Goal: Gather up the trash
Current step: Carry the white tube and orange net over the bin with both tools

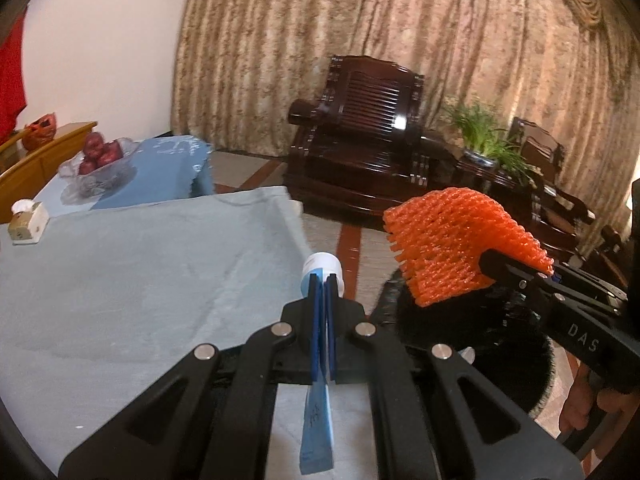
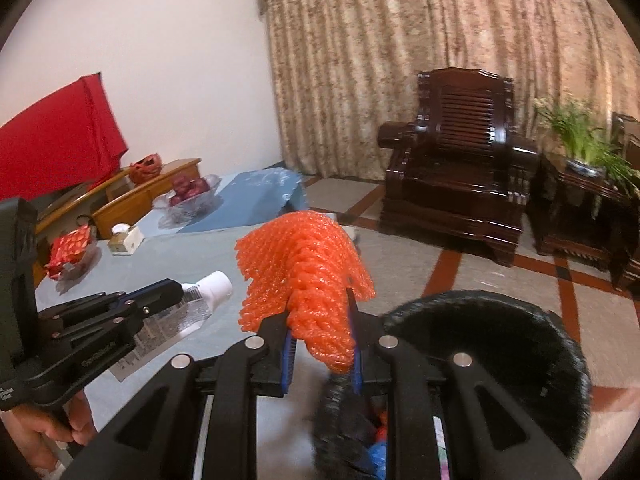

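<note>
My left gripper (image 1: pixel 323 280) is shut on a flattened blue-and-white tube (image 1: pixel 317 420), whose white cap (image 1: pixel 322 266) sticks out past the pads. The right wrist view shows this gripper (image 2: pixel 176 294) at lower left over the table, the tube (image 2: pixel 192 312) printed with small text. My right gripper (image 2: pixel 320 312) is shut on an orange foam fruit net (image 2: pixel 300 272), which drapes over its fingers. Seen from the left, that net (image 1: pixel 448 248) hangs above a black bag-lined trash bin (image 1: pixel 452 332). The bin's rim (image 2: pixel 520 320) lies just right of the right gripper, with coloured scraps inside.
A table with a pale blue cloth (image 1: pixel 140 280) carries a glass bowl of red apples (image 1: pixel 100 156), a small white box (image 1: pixel 28 222) and a red wrapper (image 2: pixel 68 250). A dark wooden armchair (image 2: pixel 460 168), a potted plant (image 2: pixel 580 144) and curtains stand beyond. A hand (image 2: pixel 36 436) grips the left handle.
</note>
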Tool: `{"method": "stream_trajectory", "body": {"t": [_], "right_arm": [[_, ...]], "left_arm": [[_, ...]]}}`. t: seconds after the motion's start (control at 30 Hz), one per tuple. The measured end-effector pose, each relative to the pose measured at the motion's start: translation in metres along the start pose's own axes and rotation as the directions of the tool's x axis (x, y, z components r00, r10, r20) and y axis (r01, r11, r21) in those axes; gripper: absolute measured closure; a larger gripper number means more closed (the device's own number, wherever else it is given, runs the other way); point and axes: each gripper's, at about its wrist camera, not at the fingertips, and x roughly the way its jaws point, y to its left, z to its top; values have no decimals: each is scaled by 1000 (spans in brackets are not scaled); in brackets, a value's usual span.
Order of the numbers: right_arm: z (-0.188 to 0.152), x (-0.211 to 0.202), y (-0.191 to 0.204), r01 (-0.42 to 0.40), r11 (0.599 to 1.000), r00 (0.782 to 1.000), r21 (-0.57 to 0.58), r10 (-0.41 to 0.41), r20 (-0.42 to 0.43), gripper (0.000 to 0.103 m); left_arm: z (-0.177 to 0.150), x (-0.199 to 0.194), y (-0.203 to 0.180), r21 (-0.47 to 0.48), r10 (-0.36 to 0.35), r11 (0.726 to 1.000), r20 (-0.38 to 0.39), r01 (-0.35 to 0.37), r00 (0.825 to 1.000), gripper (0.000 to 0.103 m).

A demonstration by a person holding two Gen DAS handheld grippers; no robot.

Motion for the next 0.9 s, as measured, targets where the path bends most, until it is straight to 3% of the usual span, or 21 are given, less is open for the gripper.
{"method": "stream_trajectory", "body": {"t": [0.27,0.57,0.9], "right_arm": [[-15,-31,-53,106,993,994,60,-106,0,82],[-37,-51,-102,209,972,978,106,-207,-29,82],[-59,-53,-139,279,950,960,143,-269,-82,82]], "left_arm": [[1,15,-49,57,-89,994,-9,89,996,101],[-8,50,-110,101,-192,975,-57,197,980,101],[-27,86,-141,130,-229,961,-110,242,967,101]]}}
